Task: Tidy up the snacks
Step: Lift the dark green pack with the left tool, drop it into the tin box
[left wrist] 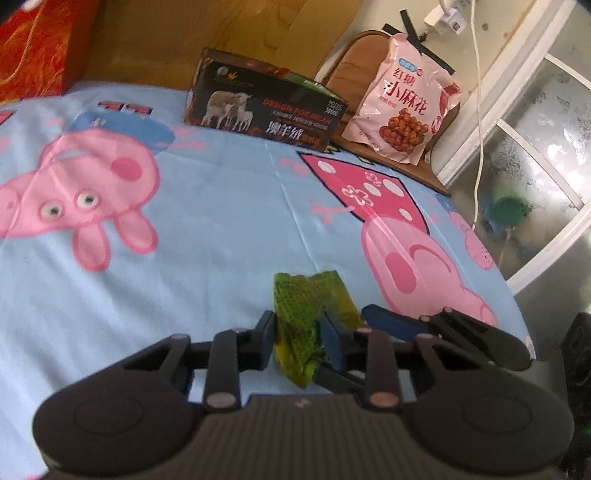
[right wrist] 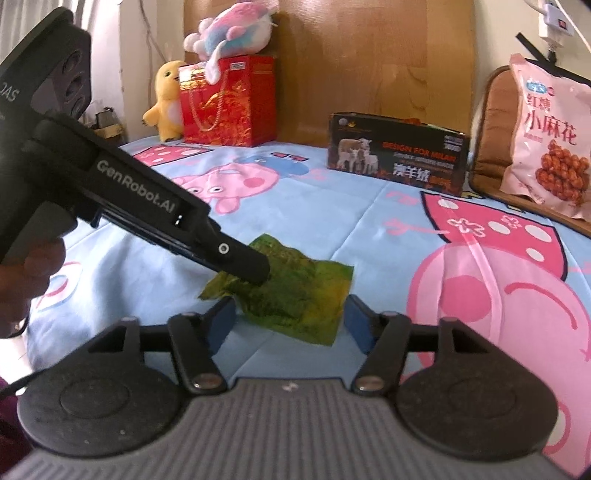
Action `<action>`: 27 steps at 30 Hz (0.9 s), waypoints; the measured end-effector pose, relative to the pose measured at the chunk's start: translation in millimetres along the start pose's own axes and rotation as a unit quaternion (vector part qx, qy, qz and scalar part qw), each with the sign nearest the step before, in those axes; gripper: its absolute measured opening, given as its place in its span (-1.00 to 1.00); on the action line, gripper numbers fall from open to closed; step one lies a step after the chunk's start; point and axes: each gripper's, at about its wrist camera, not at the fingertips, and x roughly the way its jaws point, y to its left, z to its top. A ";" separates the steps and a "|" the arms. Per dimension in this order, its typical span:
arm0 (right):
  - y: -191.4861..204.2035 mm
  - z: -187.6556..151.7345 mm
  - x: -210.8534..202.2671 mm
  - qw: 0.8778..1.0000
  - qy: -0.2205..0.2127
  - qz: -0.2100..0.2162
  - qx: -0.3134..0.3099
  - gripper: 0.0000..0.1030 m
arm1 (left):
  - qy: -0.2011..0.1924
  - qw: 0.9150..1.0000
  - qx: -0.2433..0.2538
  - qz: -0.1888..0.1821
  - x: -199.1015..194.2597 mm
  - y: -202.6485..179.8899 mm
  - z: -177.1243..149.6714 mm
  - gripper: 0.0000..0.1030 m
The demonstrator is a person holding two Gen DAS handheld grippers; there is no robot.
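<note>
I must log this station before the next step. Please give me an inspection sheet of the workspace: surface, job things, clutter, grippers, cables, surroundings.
Surface: bed sheet, light blue with pink pig cartoons, a few creases.
Job's things: green snack packet, crumpled, on the sheet; pink snack bag leaning upright on a brown cushion; dark box at the far edge.
Clutter: red gift box, yellow plush, pink-white plush.
Grippers: left gripper shut on the green packet; right gripper open, straddling it.
Cables: white cable hanging from a wall plug.
Surroundings: wooden headboard, frosted window.
</note>
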 end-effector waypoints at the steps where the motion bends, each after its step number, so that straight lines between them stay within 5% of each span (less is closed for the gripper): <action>1: 0.5 1.1 1.6 1.000 0.000 -0.005 -0.002 0.23 | -0.005 1.000 0.010 0.000 0.1 -2.7 3.3 -0.52; 7: -5.7 13.8 15.9 1.000 -0.001 -0.028 0.006 0.02 | -0.050 0.996 0.066 -0.027 -7.4 -20.2 26.7 -0.74; 10: -11.9 21.0 23.8 1.000 0.000 -0.028 0.010 -0.14 | -0.052 0.995 0.078 -0.012 1.3 -25.1 36.8 -0.74; 16: -16.7 31.7 41.1 0.999 0.005 -0.049 -0.002 0.02 | -0.031 0.998 0.048 0.011 19.3 -6.9 56.1 -0.69; 20: -22.4 39.0 49.9 0.999 0.004 -0.047 -0.007 0.07 | -0.013 1.000 0.002 -0.017 30.0 16.6 64.6 -0.72; 21: -22.3 40.3 52.2 0.999 0.002 -0.047 -0.014 0.03 | -0.012 1.000 -0.008 -0.027 31.0 21.2 66.9 -0.73; 23: -18.5 42.4 55.0 0.999 0.000 -0.036 -0.039 -0.41 | -0.015 0.999 -0.016 -0.039 30.7 25.3 72.6 -0.78; 27: -7.2 47.0 56.3 0.992 -0.027 -0.066 -0.100 -0.69 | -0.035 0.997 -0.008 -0.064 22.5 22.7 91.8 -0.81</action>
